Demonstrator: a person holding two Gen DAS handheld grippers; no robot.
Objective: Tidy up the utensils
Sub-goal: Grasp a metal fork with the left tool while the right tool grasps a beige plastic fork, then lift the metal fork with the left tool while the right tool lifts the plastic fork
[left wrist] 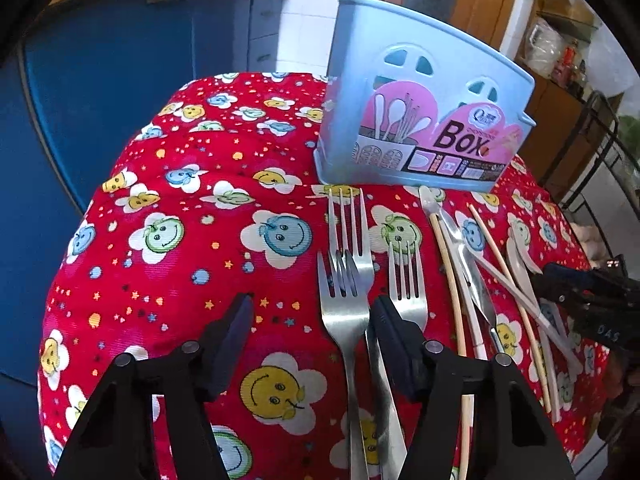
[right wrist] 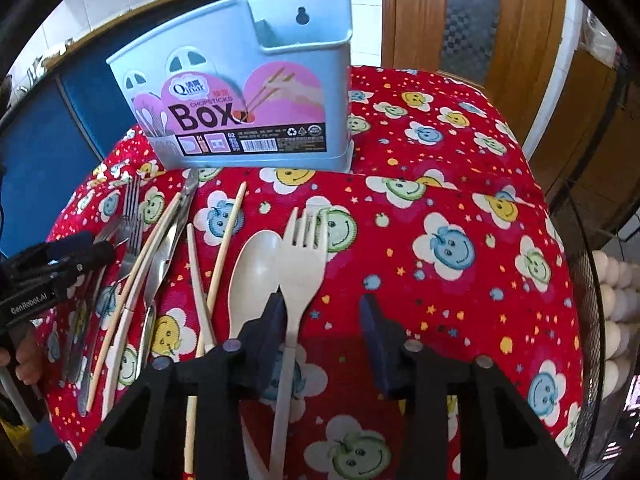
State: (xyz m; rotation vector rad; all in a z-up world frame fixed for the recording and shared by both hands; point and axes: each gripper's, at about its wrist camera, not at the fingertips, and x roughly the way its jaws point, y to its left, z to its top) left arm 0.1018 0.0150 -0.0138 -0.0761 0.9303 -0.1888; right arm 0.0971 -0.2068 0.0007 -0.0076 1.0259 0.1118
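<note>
two grippers, both spread wide and holding nothing, over a counter under a red smiley-flower cloth (left wrist: 168,184). item: left gripper (left wrist: 312,320), lower centre of the left wrist view, its right finger lying beside the overlapped steel forks (left wrist: 344,280); a third steel fork (left wrist: 406,284) sits just right of that finger. item: right gripper (right wrist: 320,312), lower centre of the right wrist view, its left finger against the neck of the cream plastic fork (right wrist: 300,256), with the cream plastic spoon (right wrist: 256,268) touching that fork on the left. item: chopsticks (right wrist: 228,236), loose and crossed with a steel knife (right wrist: 168,240), left-centre of the right wrist view. item: blue chopsticks box (right wrist: 248,92), upright at the top of both views, its visible compartments apparently empty. status: sorting appears to be at the first pick, nothing yet in the box. next move, as judged: each gripper needs one utensil centred between its fingers before closing; overlapped forks risk a double pick, so a handle clear of its neighbours is preferable.
</note>
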